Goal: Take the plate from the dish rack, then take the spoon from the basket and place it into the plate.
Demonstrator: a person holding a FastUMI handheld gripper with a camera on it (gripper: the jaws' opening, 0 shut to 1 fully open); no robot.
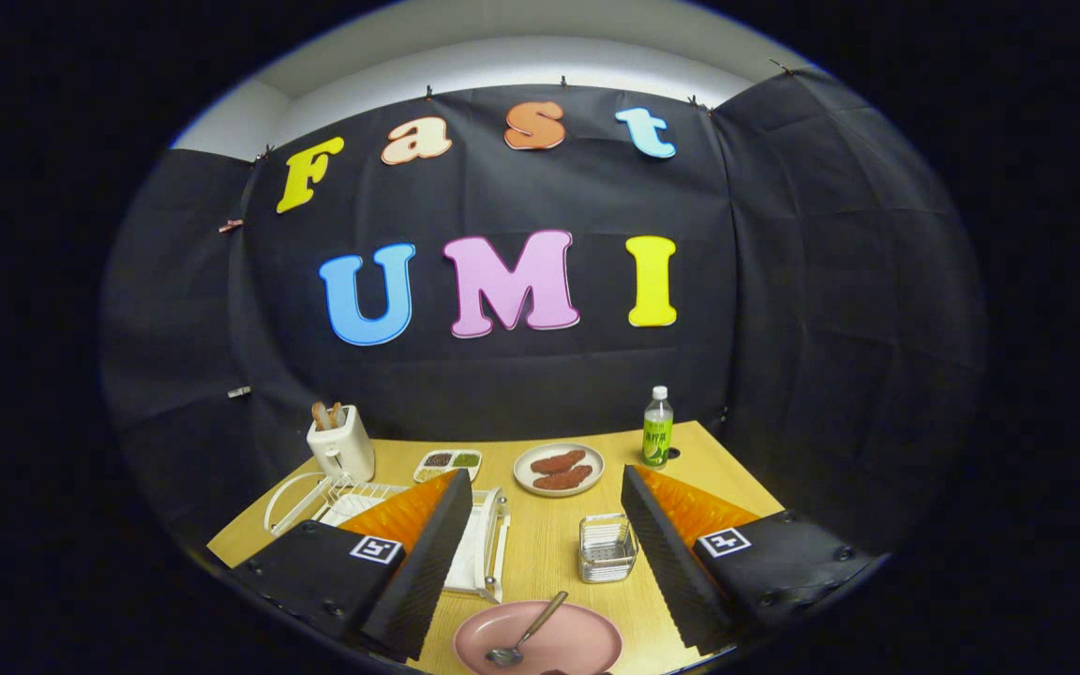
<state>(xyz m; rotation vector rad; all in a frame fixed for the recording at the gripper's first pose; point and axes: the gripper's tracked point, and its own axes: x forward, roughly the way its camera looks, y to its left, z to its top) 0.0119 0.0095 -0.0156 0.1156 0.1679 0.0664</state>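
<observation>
We find the wooden table crowded at its far side: a white toaster with two slices standing in its slots, a small divided tray of dark and green contents, a pale round dish bearing two reddish-brown pieces, and a clear bottle with a green label and white cap. Nearer, a white wire dish rack sits partly behind one finger, and a small clear basket with ribbed walls stands between the fingers, just ahead of them. We note the pink plate — round, smooth, shallow — lying on the table between the fingers at their near end, touching neither. The metal spoon rests in it, bowl down toward us, handle angled up toward the basket. The gripper hangs above the table, looking forward and slightly down; its fingers are spread wide apart with nothing between the ribbed pads.
</observation>
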